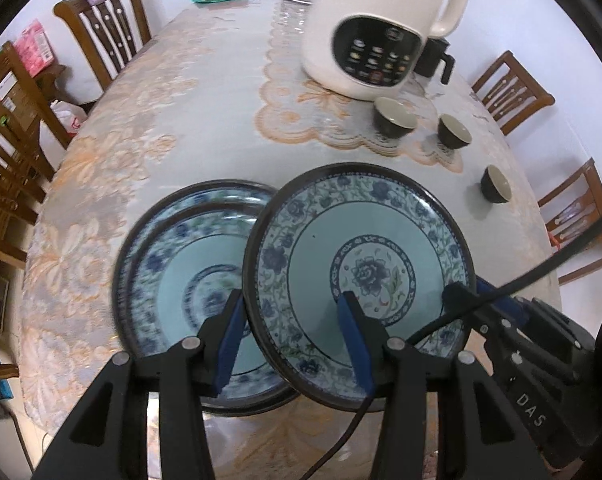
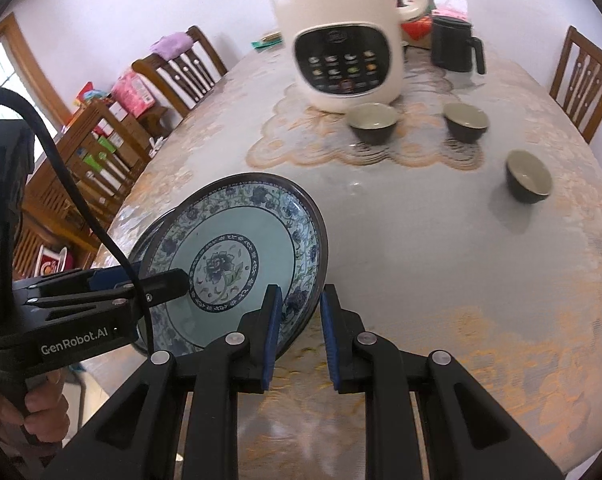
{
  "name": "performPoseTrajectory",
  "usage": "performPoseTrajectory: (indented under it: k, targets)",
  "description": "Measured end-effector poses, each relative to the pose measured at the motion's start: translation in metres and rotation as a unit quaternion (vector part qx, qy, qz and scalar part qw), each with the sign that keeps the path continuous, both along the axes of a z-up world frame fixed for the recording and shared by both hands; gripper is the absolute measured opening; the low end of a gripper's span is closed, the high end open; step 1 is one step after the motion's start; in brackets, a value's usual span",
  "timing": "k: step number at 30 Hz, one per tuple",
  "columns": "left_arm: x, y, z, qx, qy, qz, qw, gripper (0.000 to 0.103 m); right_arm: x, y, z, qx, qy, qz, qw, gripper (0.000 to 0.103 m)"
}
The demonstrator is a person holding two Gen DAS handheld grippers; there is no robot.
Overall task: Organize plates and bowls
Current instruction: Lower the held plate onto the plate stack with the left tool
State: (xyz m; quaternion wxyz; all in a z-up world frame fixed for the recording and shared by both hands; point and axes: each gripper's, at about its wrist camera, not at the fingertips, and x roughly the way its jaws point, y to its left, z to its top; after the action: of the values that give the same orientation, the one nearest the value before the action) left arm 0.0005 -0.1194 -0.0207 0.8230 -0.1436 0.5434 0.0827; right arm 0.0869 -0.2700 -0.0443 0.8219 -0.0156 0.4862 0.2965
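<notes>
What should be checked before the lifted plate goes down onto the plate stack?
1. Left gripper hold on the lifted plate: ok, one finger on its face, one behind it.
2. Right gripper hold: cannot tell; the rim sits between the jaws, with a gap on the outer side.
3. Plate level: not ok, tilted.
4. Plate centred over the plate stack: not ok, offset to the right.
5. Nearest bowl out of the way: ok, well apart.
</notes>
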Motion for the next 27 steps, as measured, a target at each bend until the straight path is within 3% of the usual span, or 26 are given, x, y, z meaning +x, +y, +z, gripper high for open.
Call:
performPoseTrajectory:
  k: [13,27]
  targets:
    - [-0.034,0.048,-0.012,-0.001,0.011,0.022,0.9997,0.049,-0.025,0.048,-0.014,-0.007,0.021,0.024,0.999,0.022]
    - [-0.038,0.072,-0.028,-0.002,0.024,0.013,0.9996,0.049,-0.033,0.071,-0.028,-0.017,0.041,0.017,0.999,0.022]
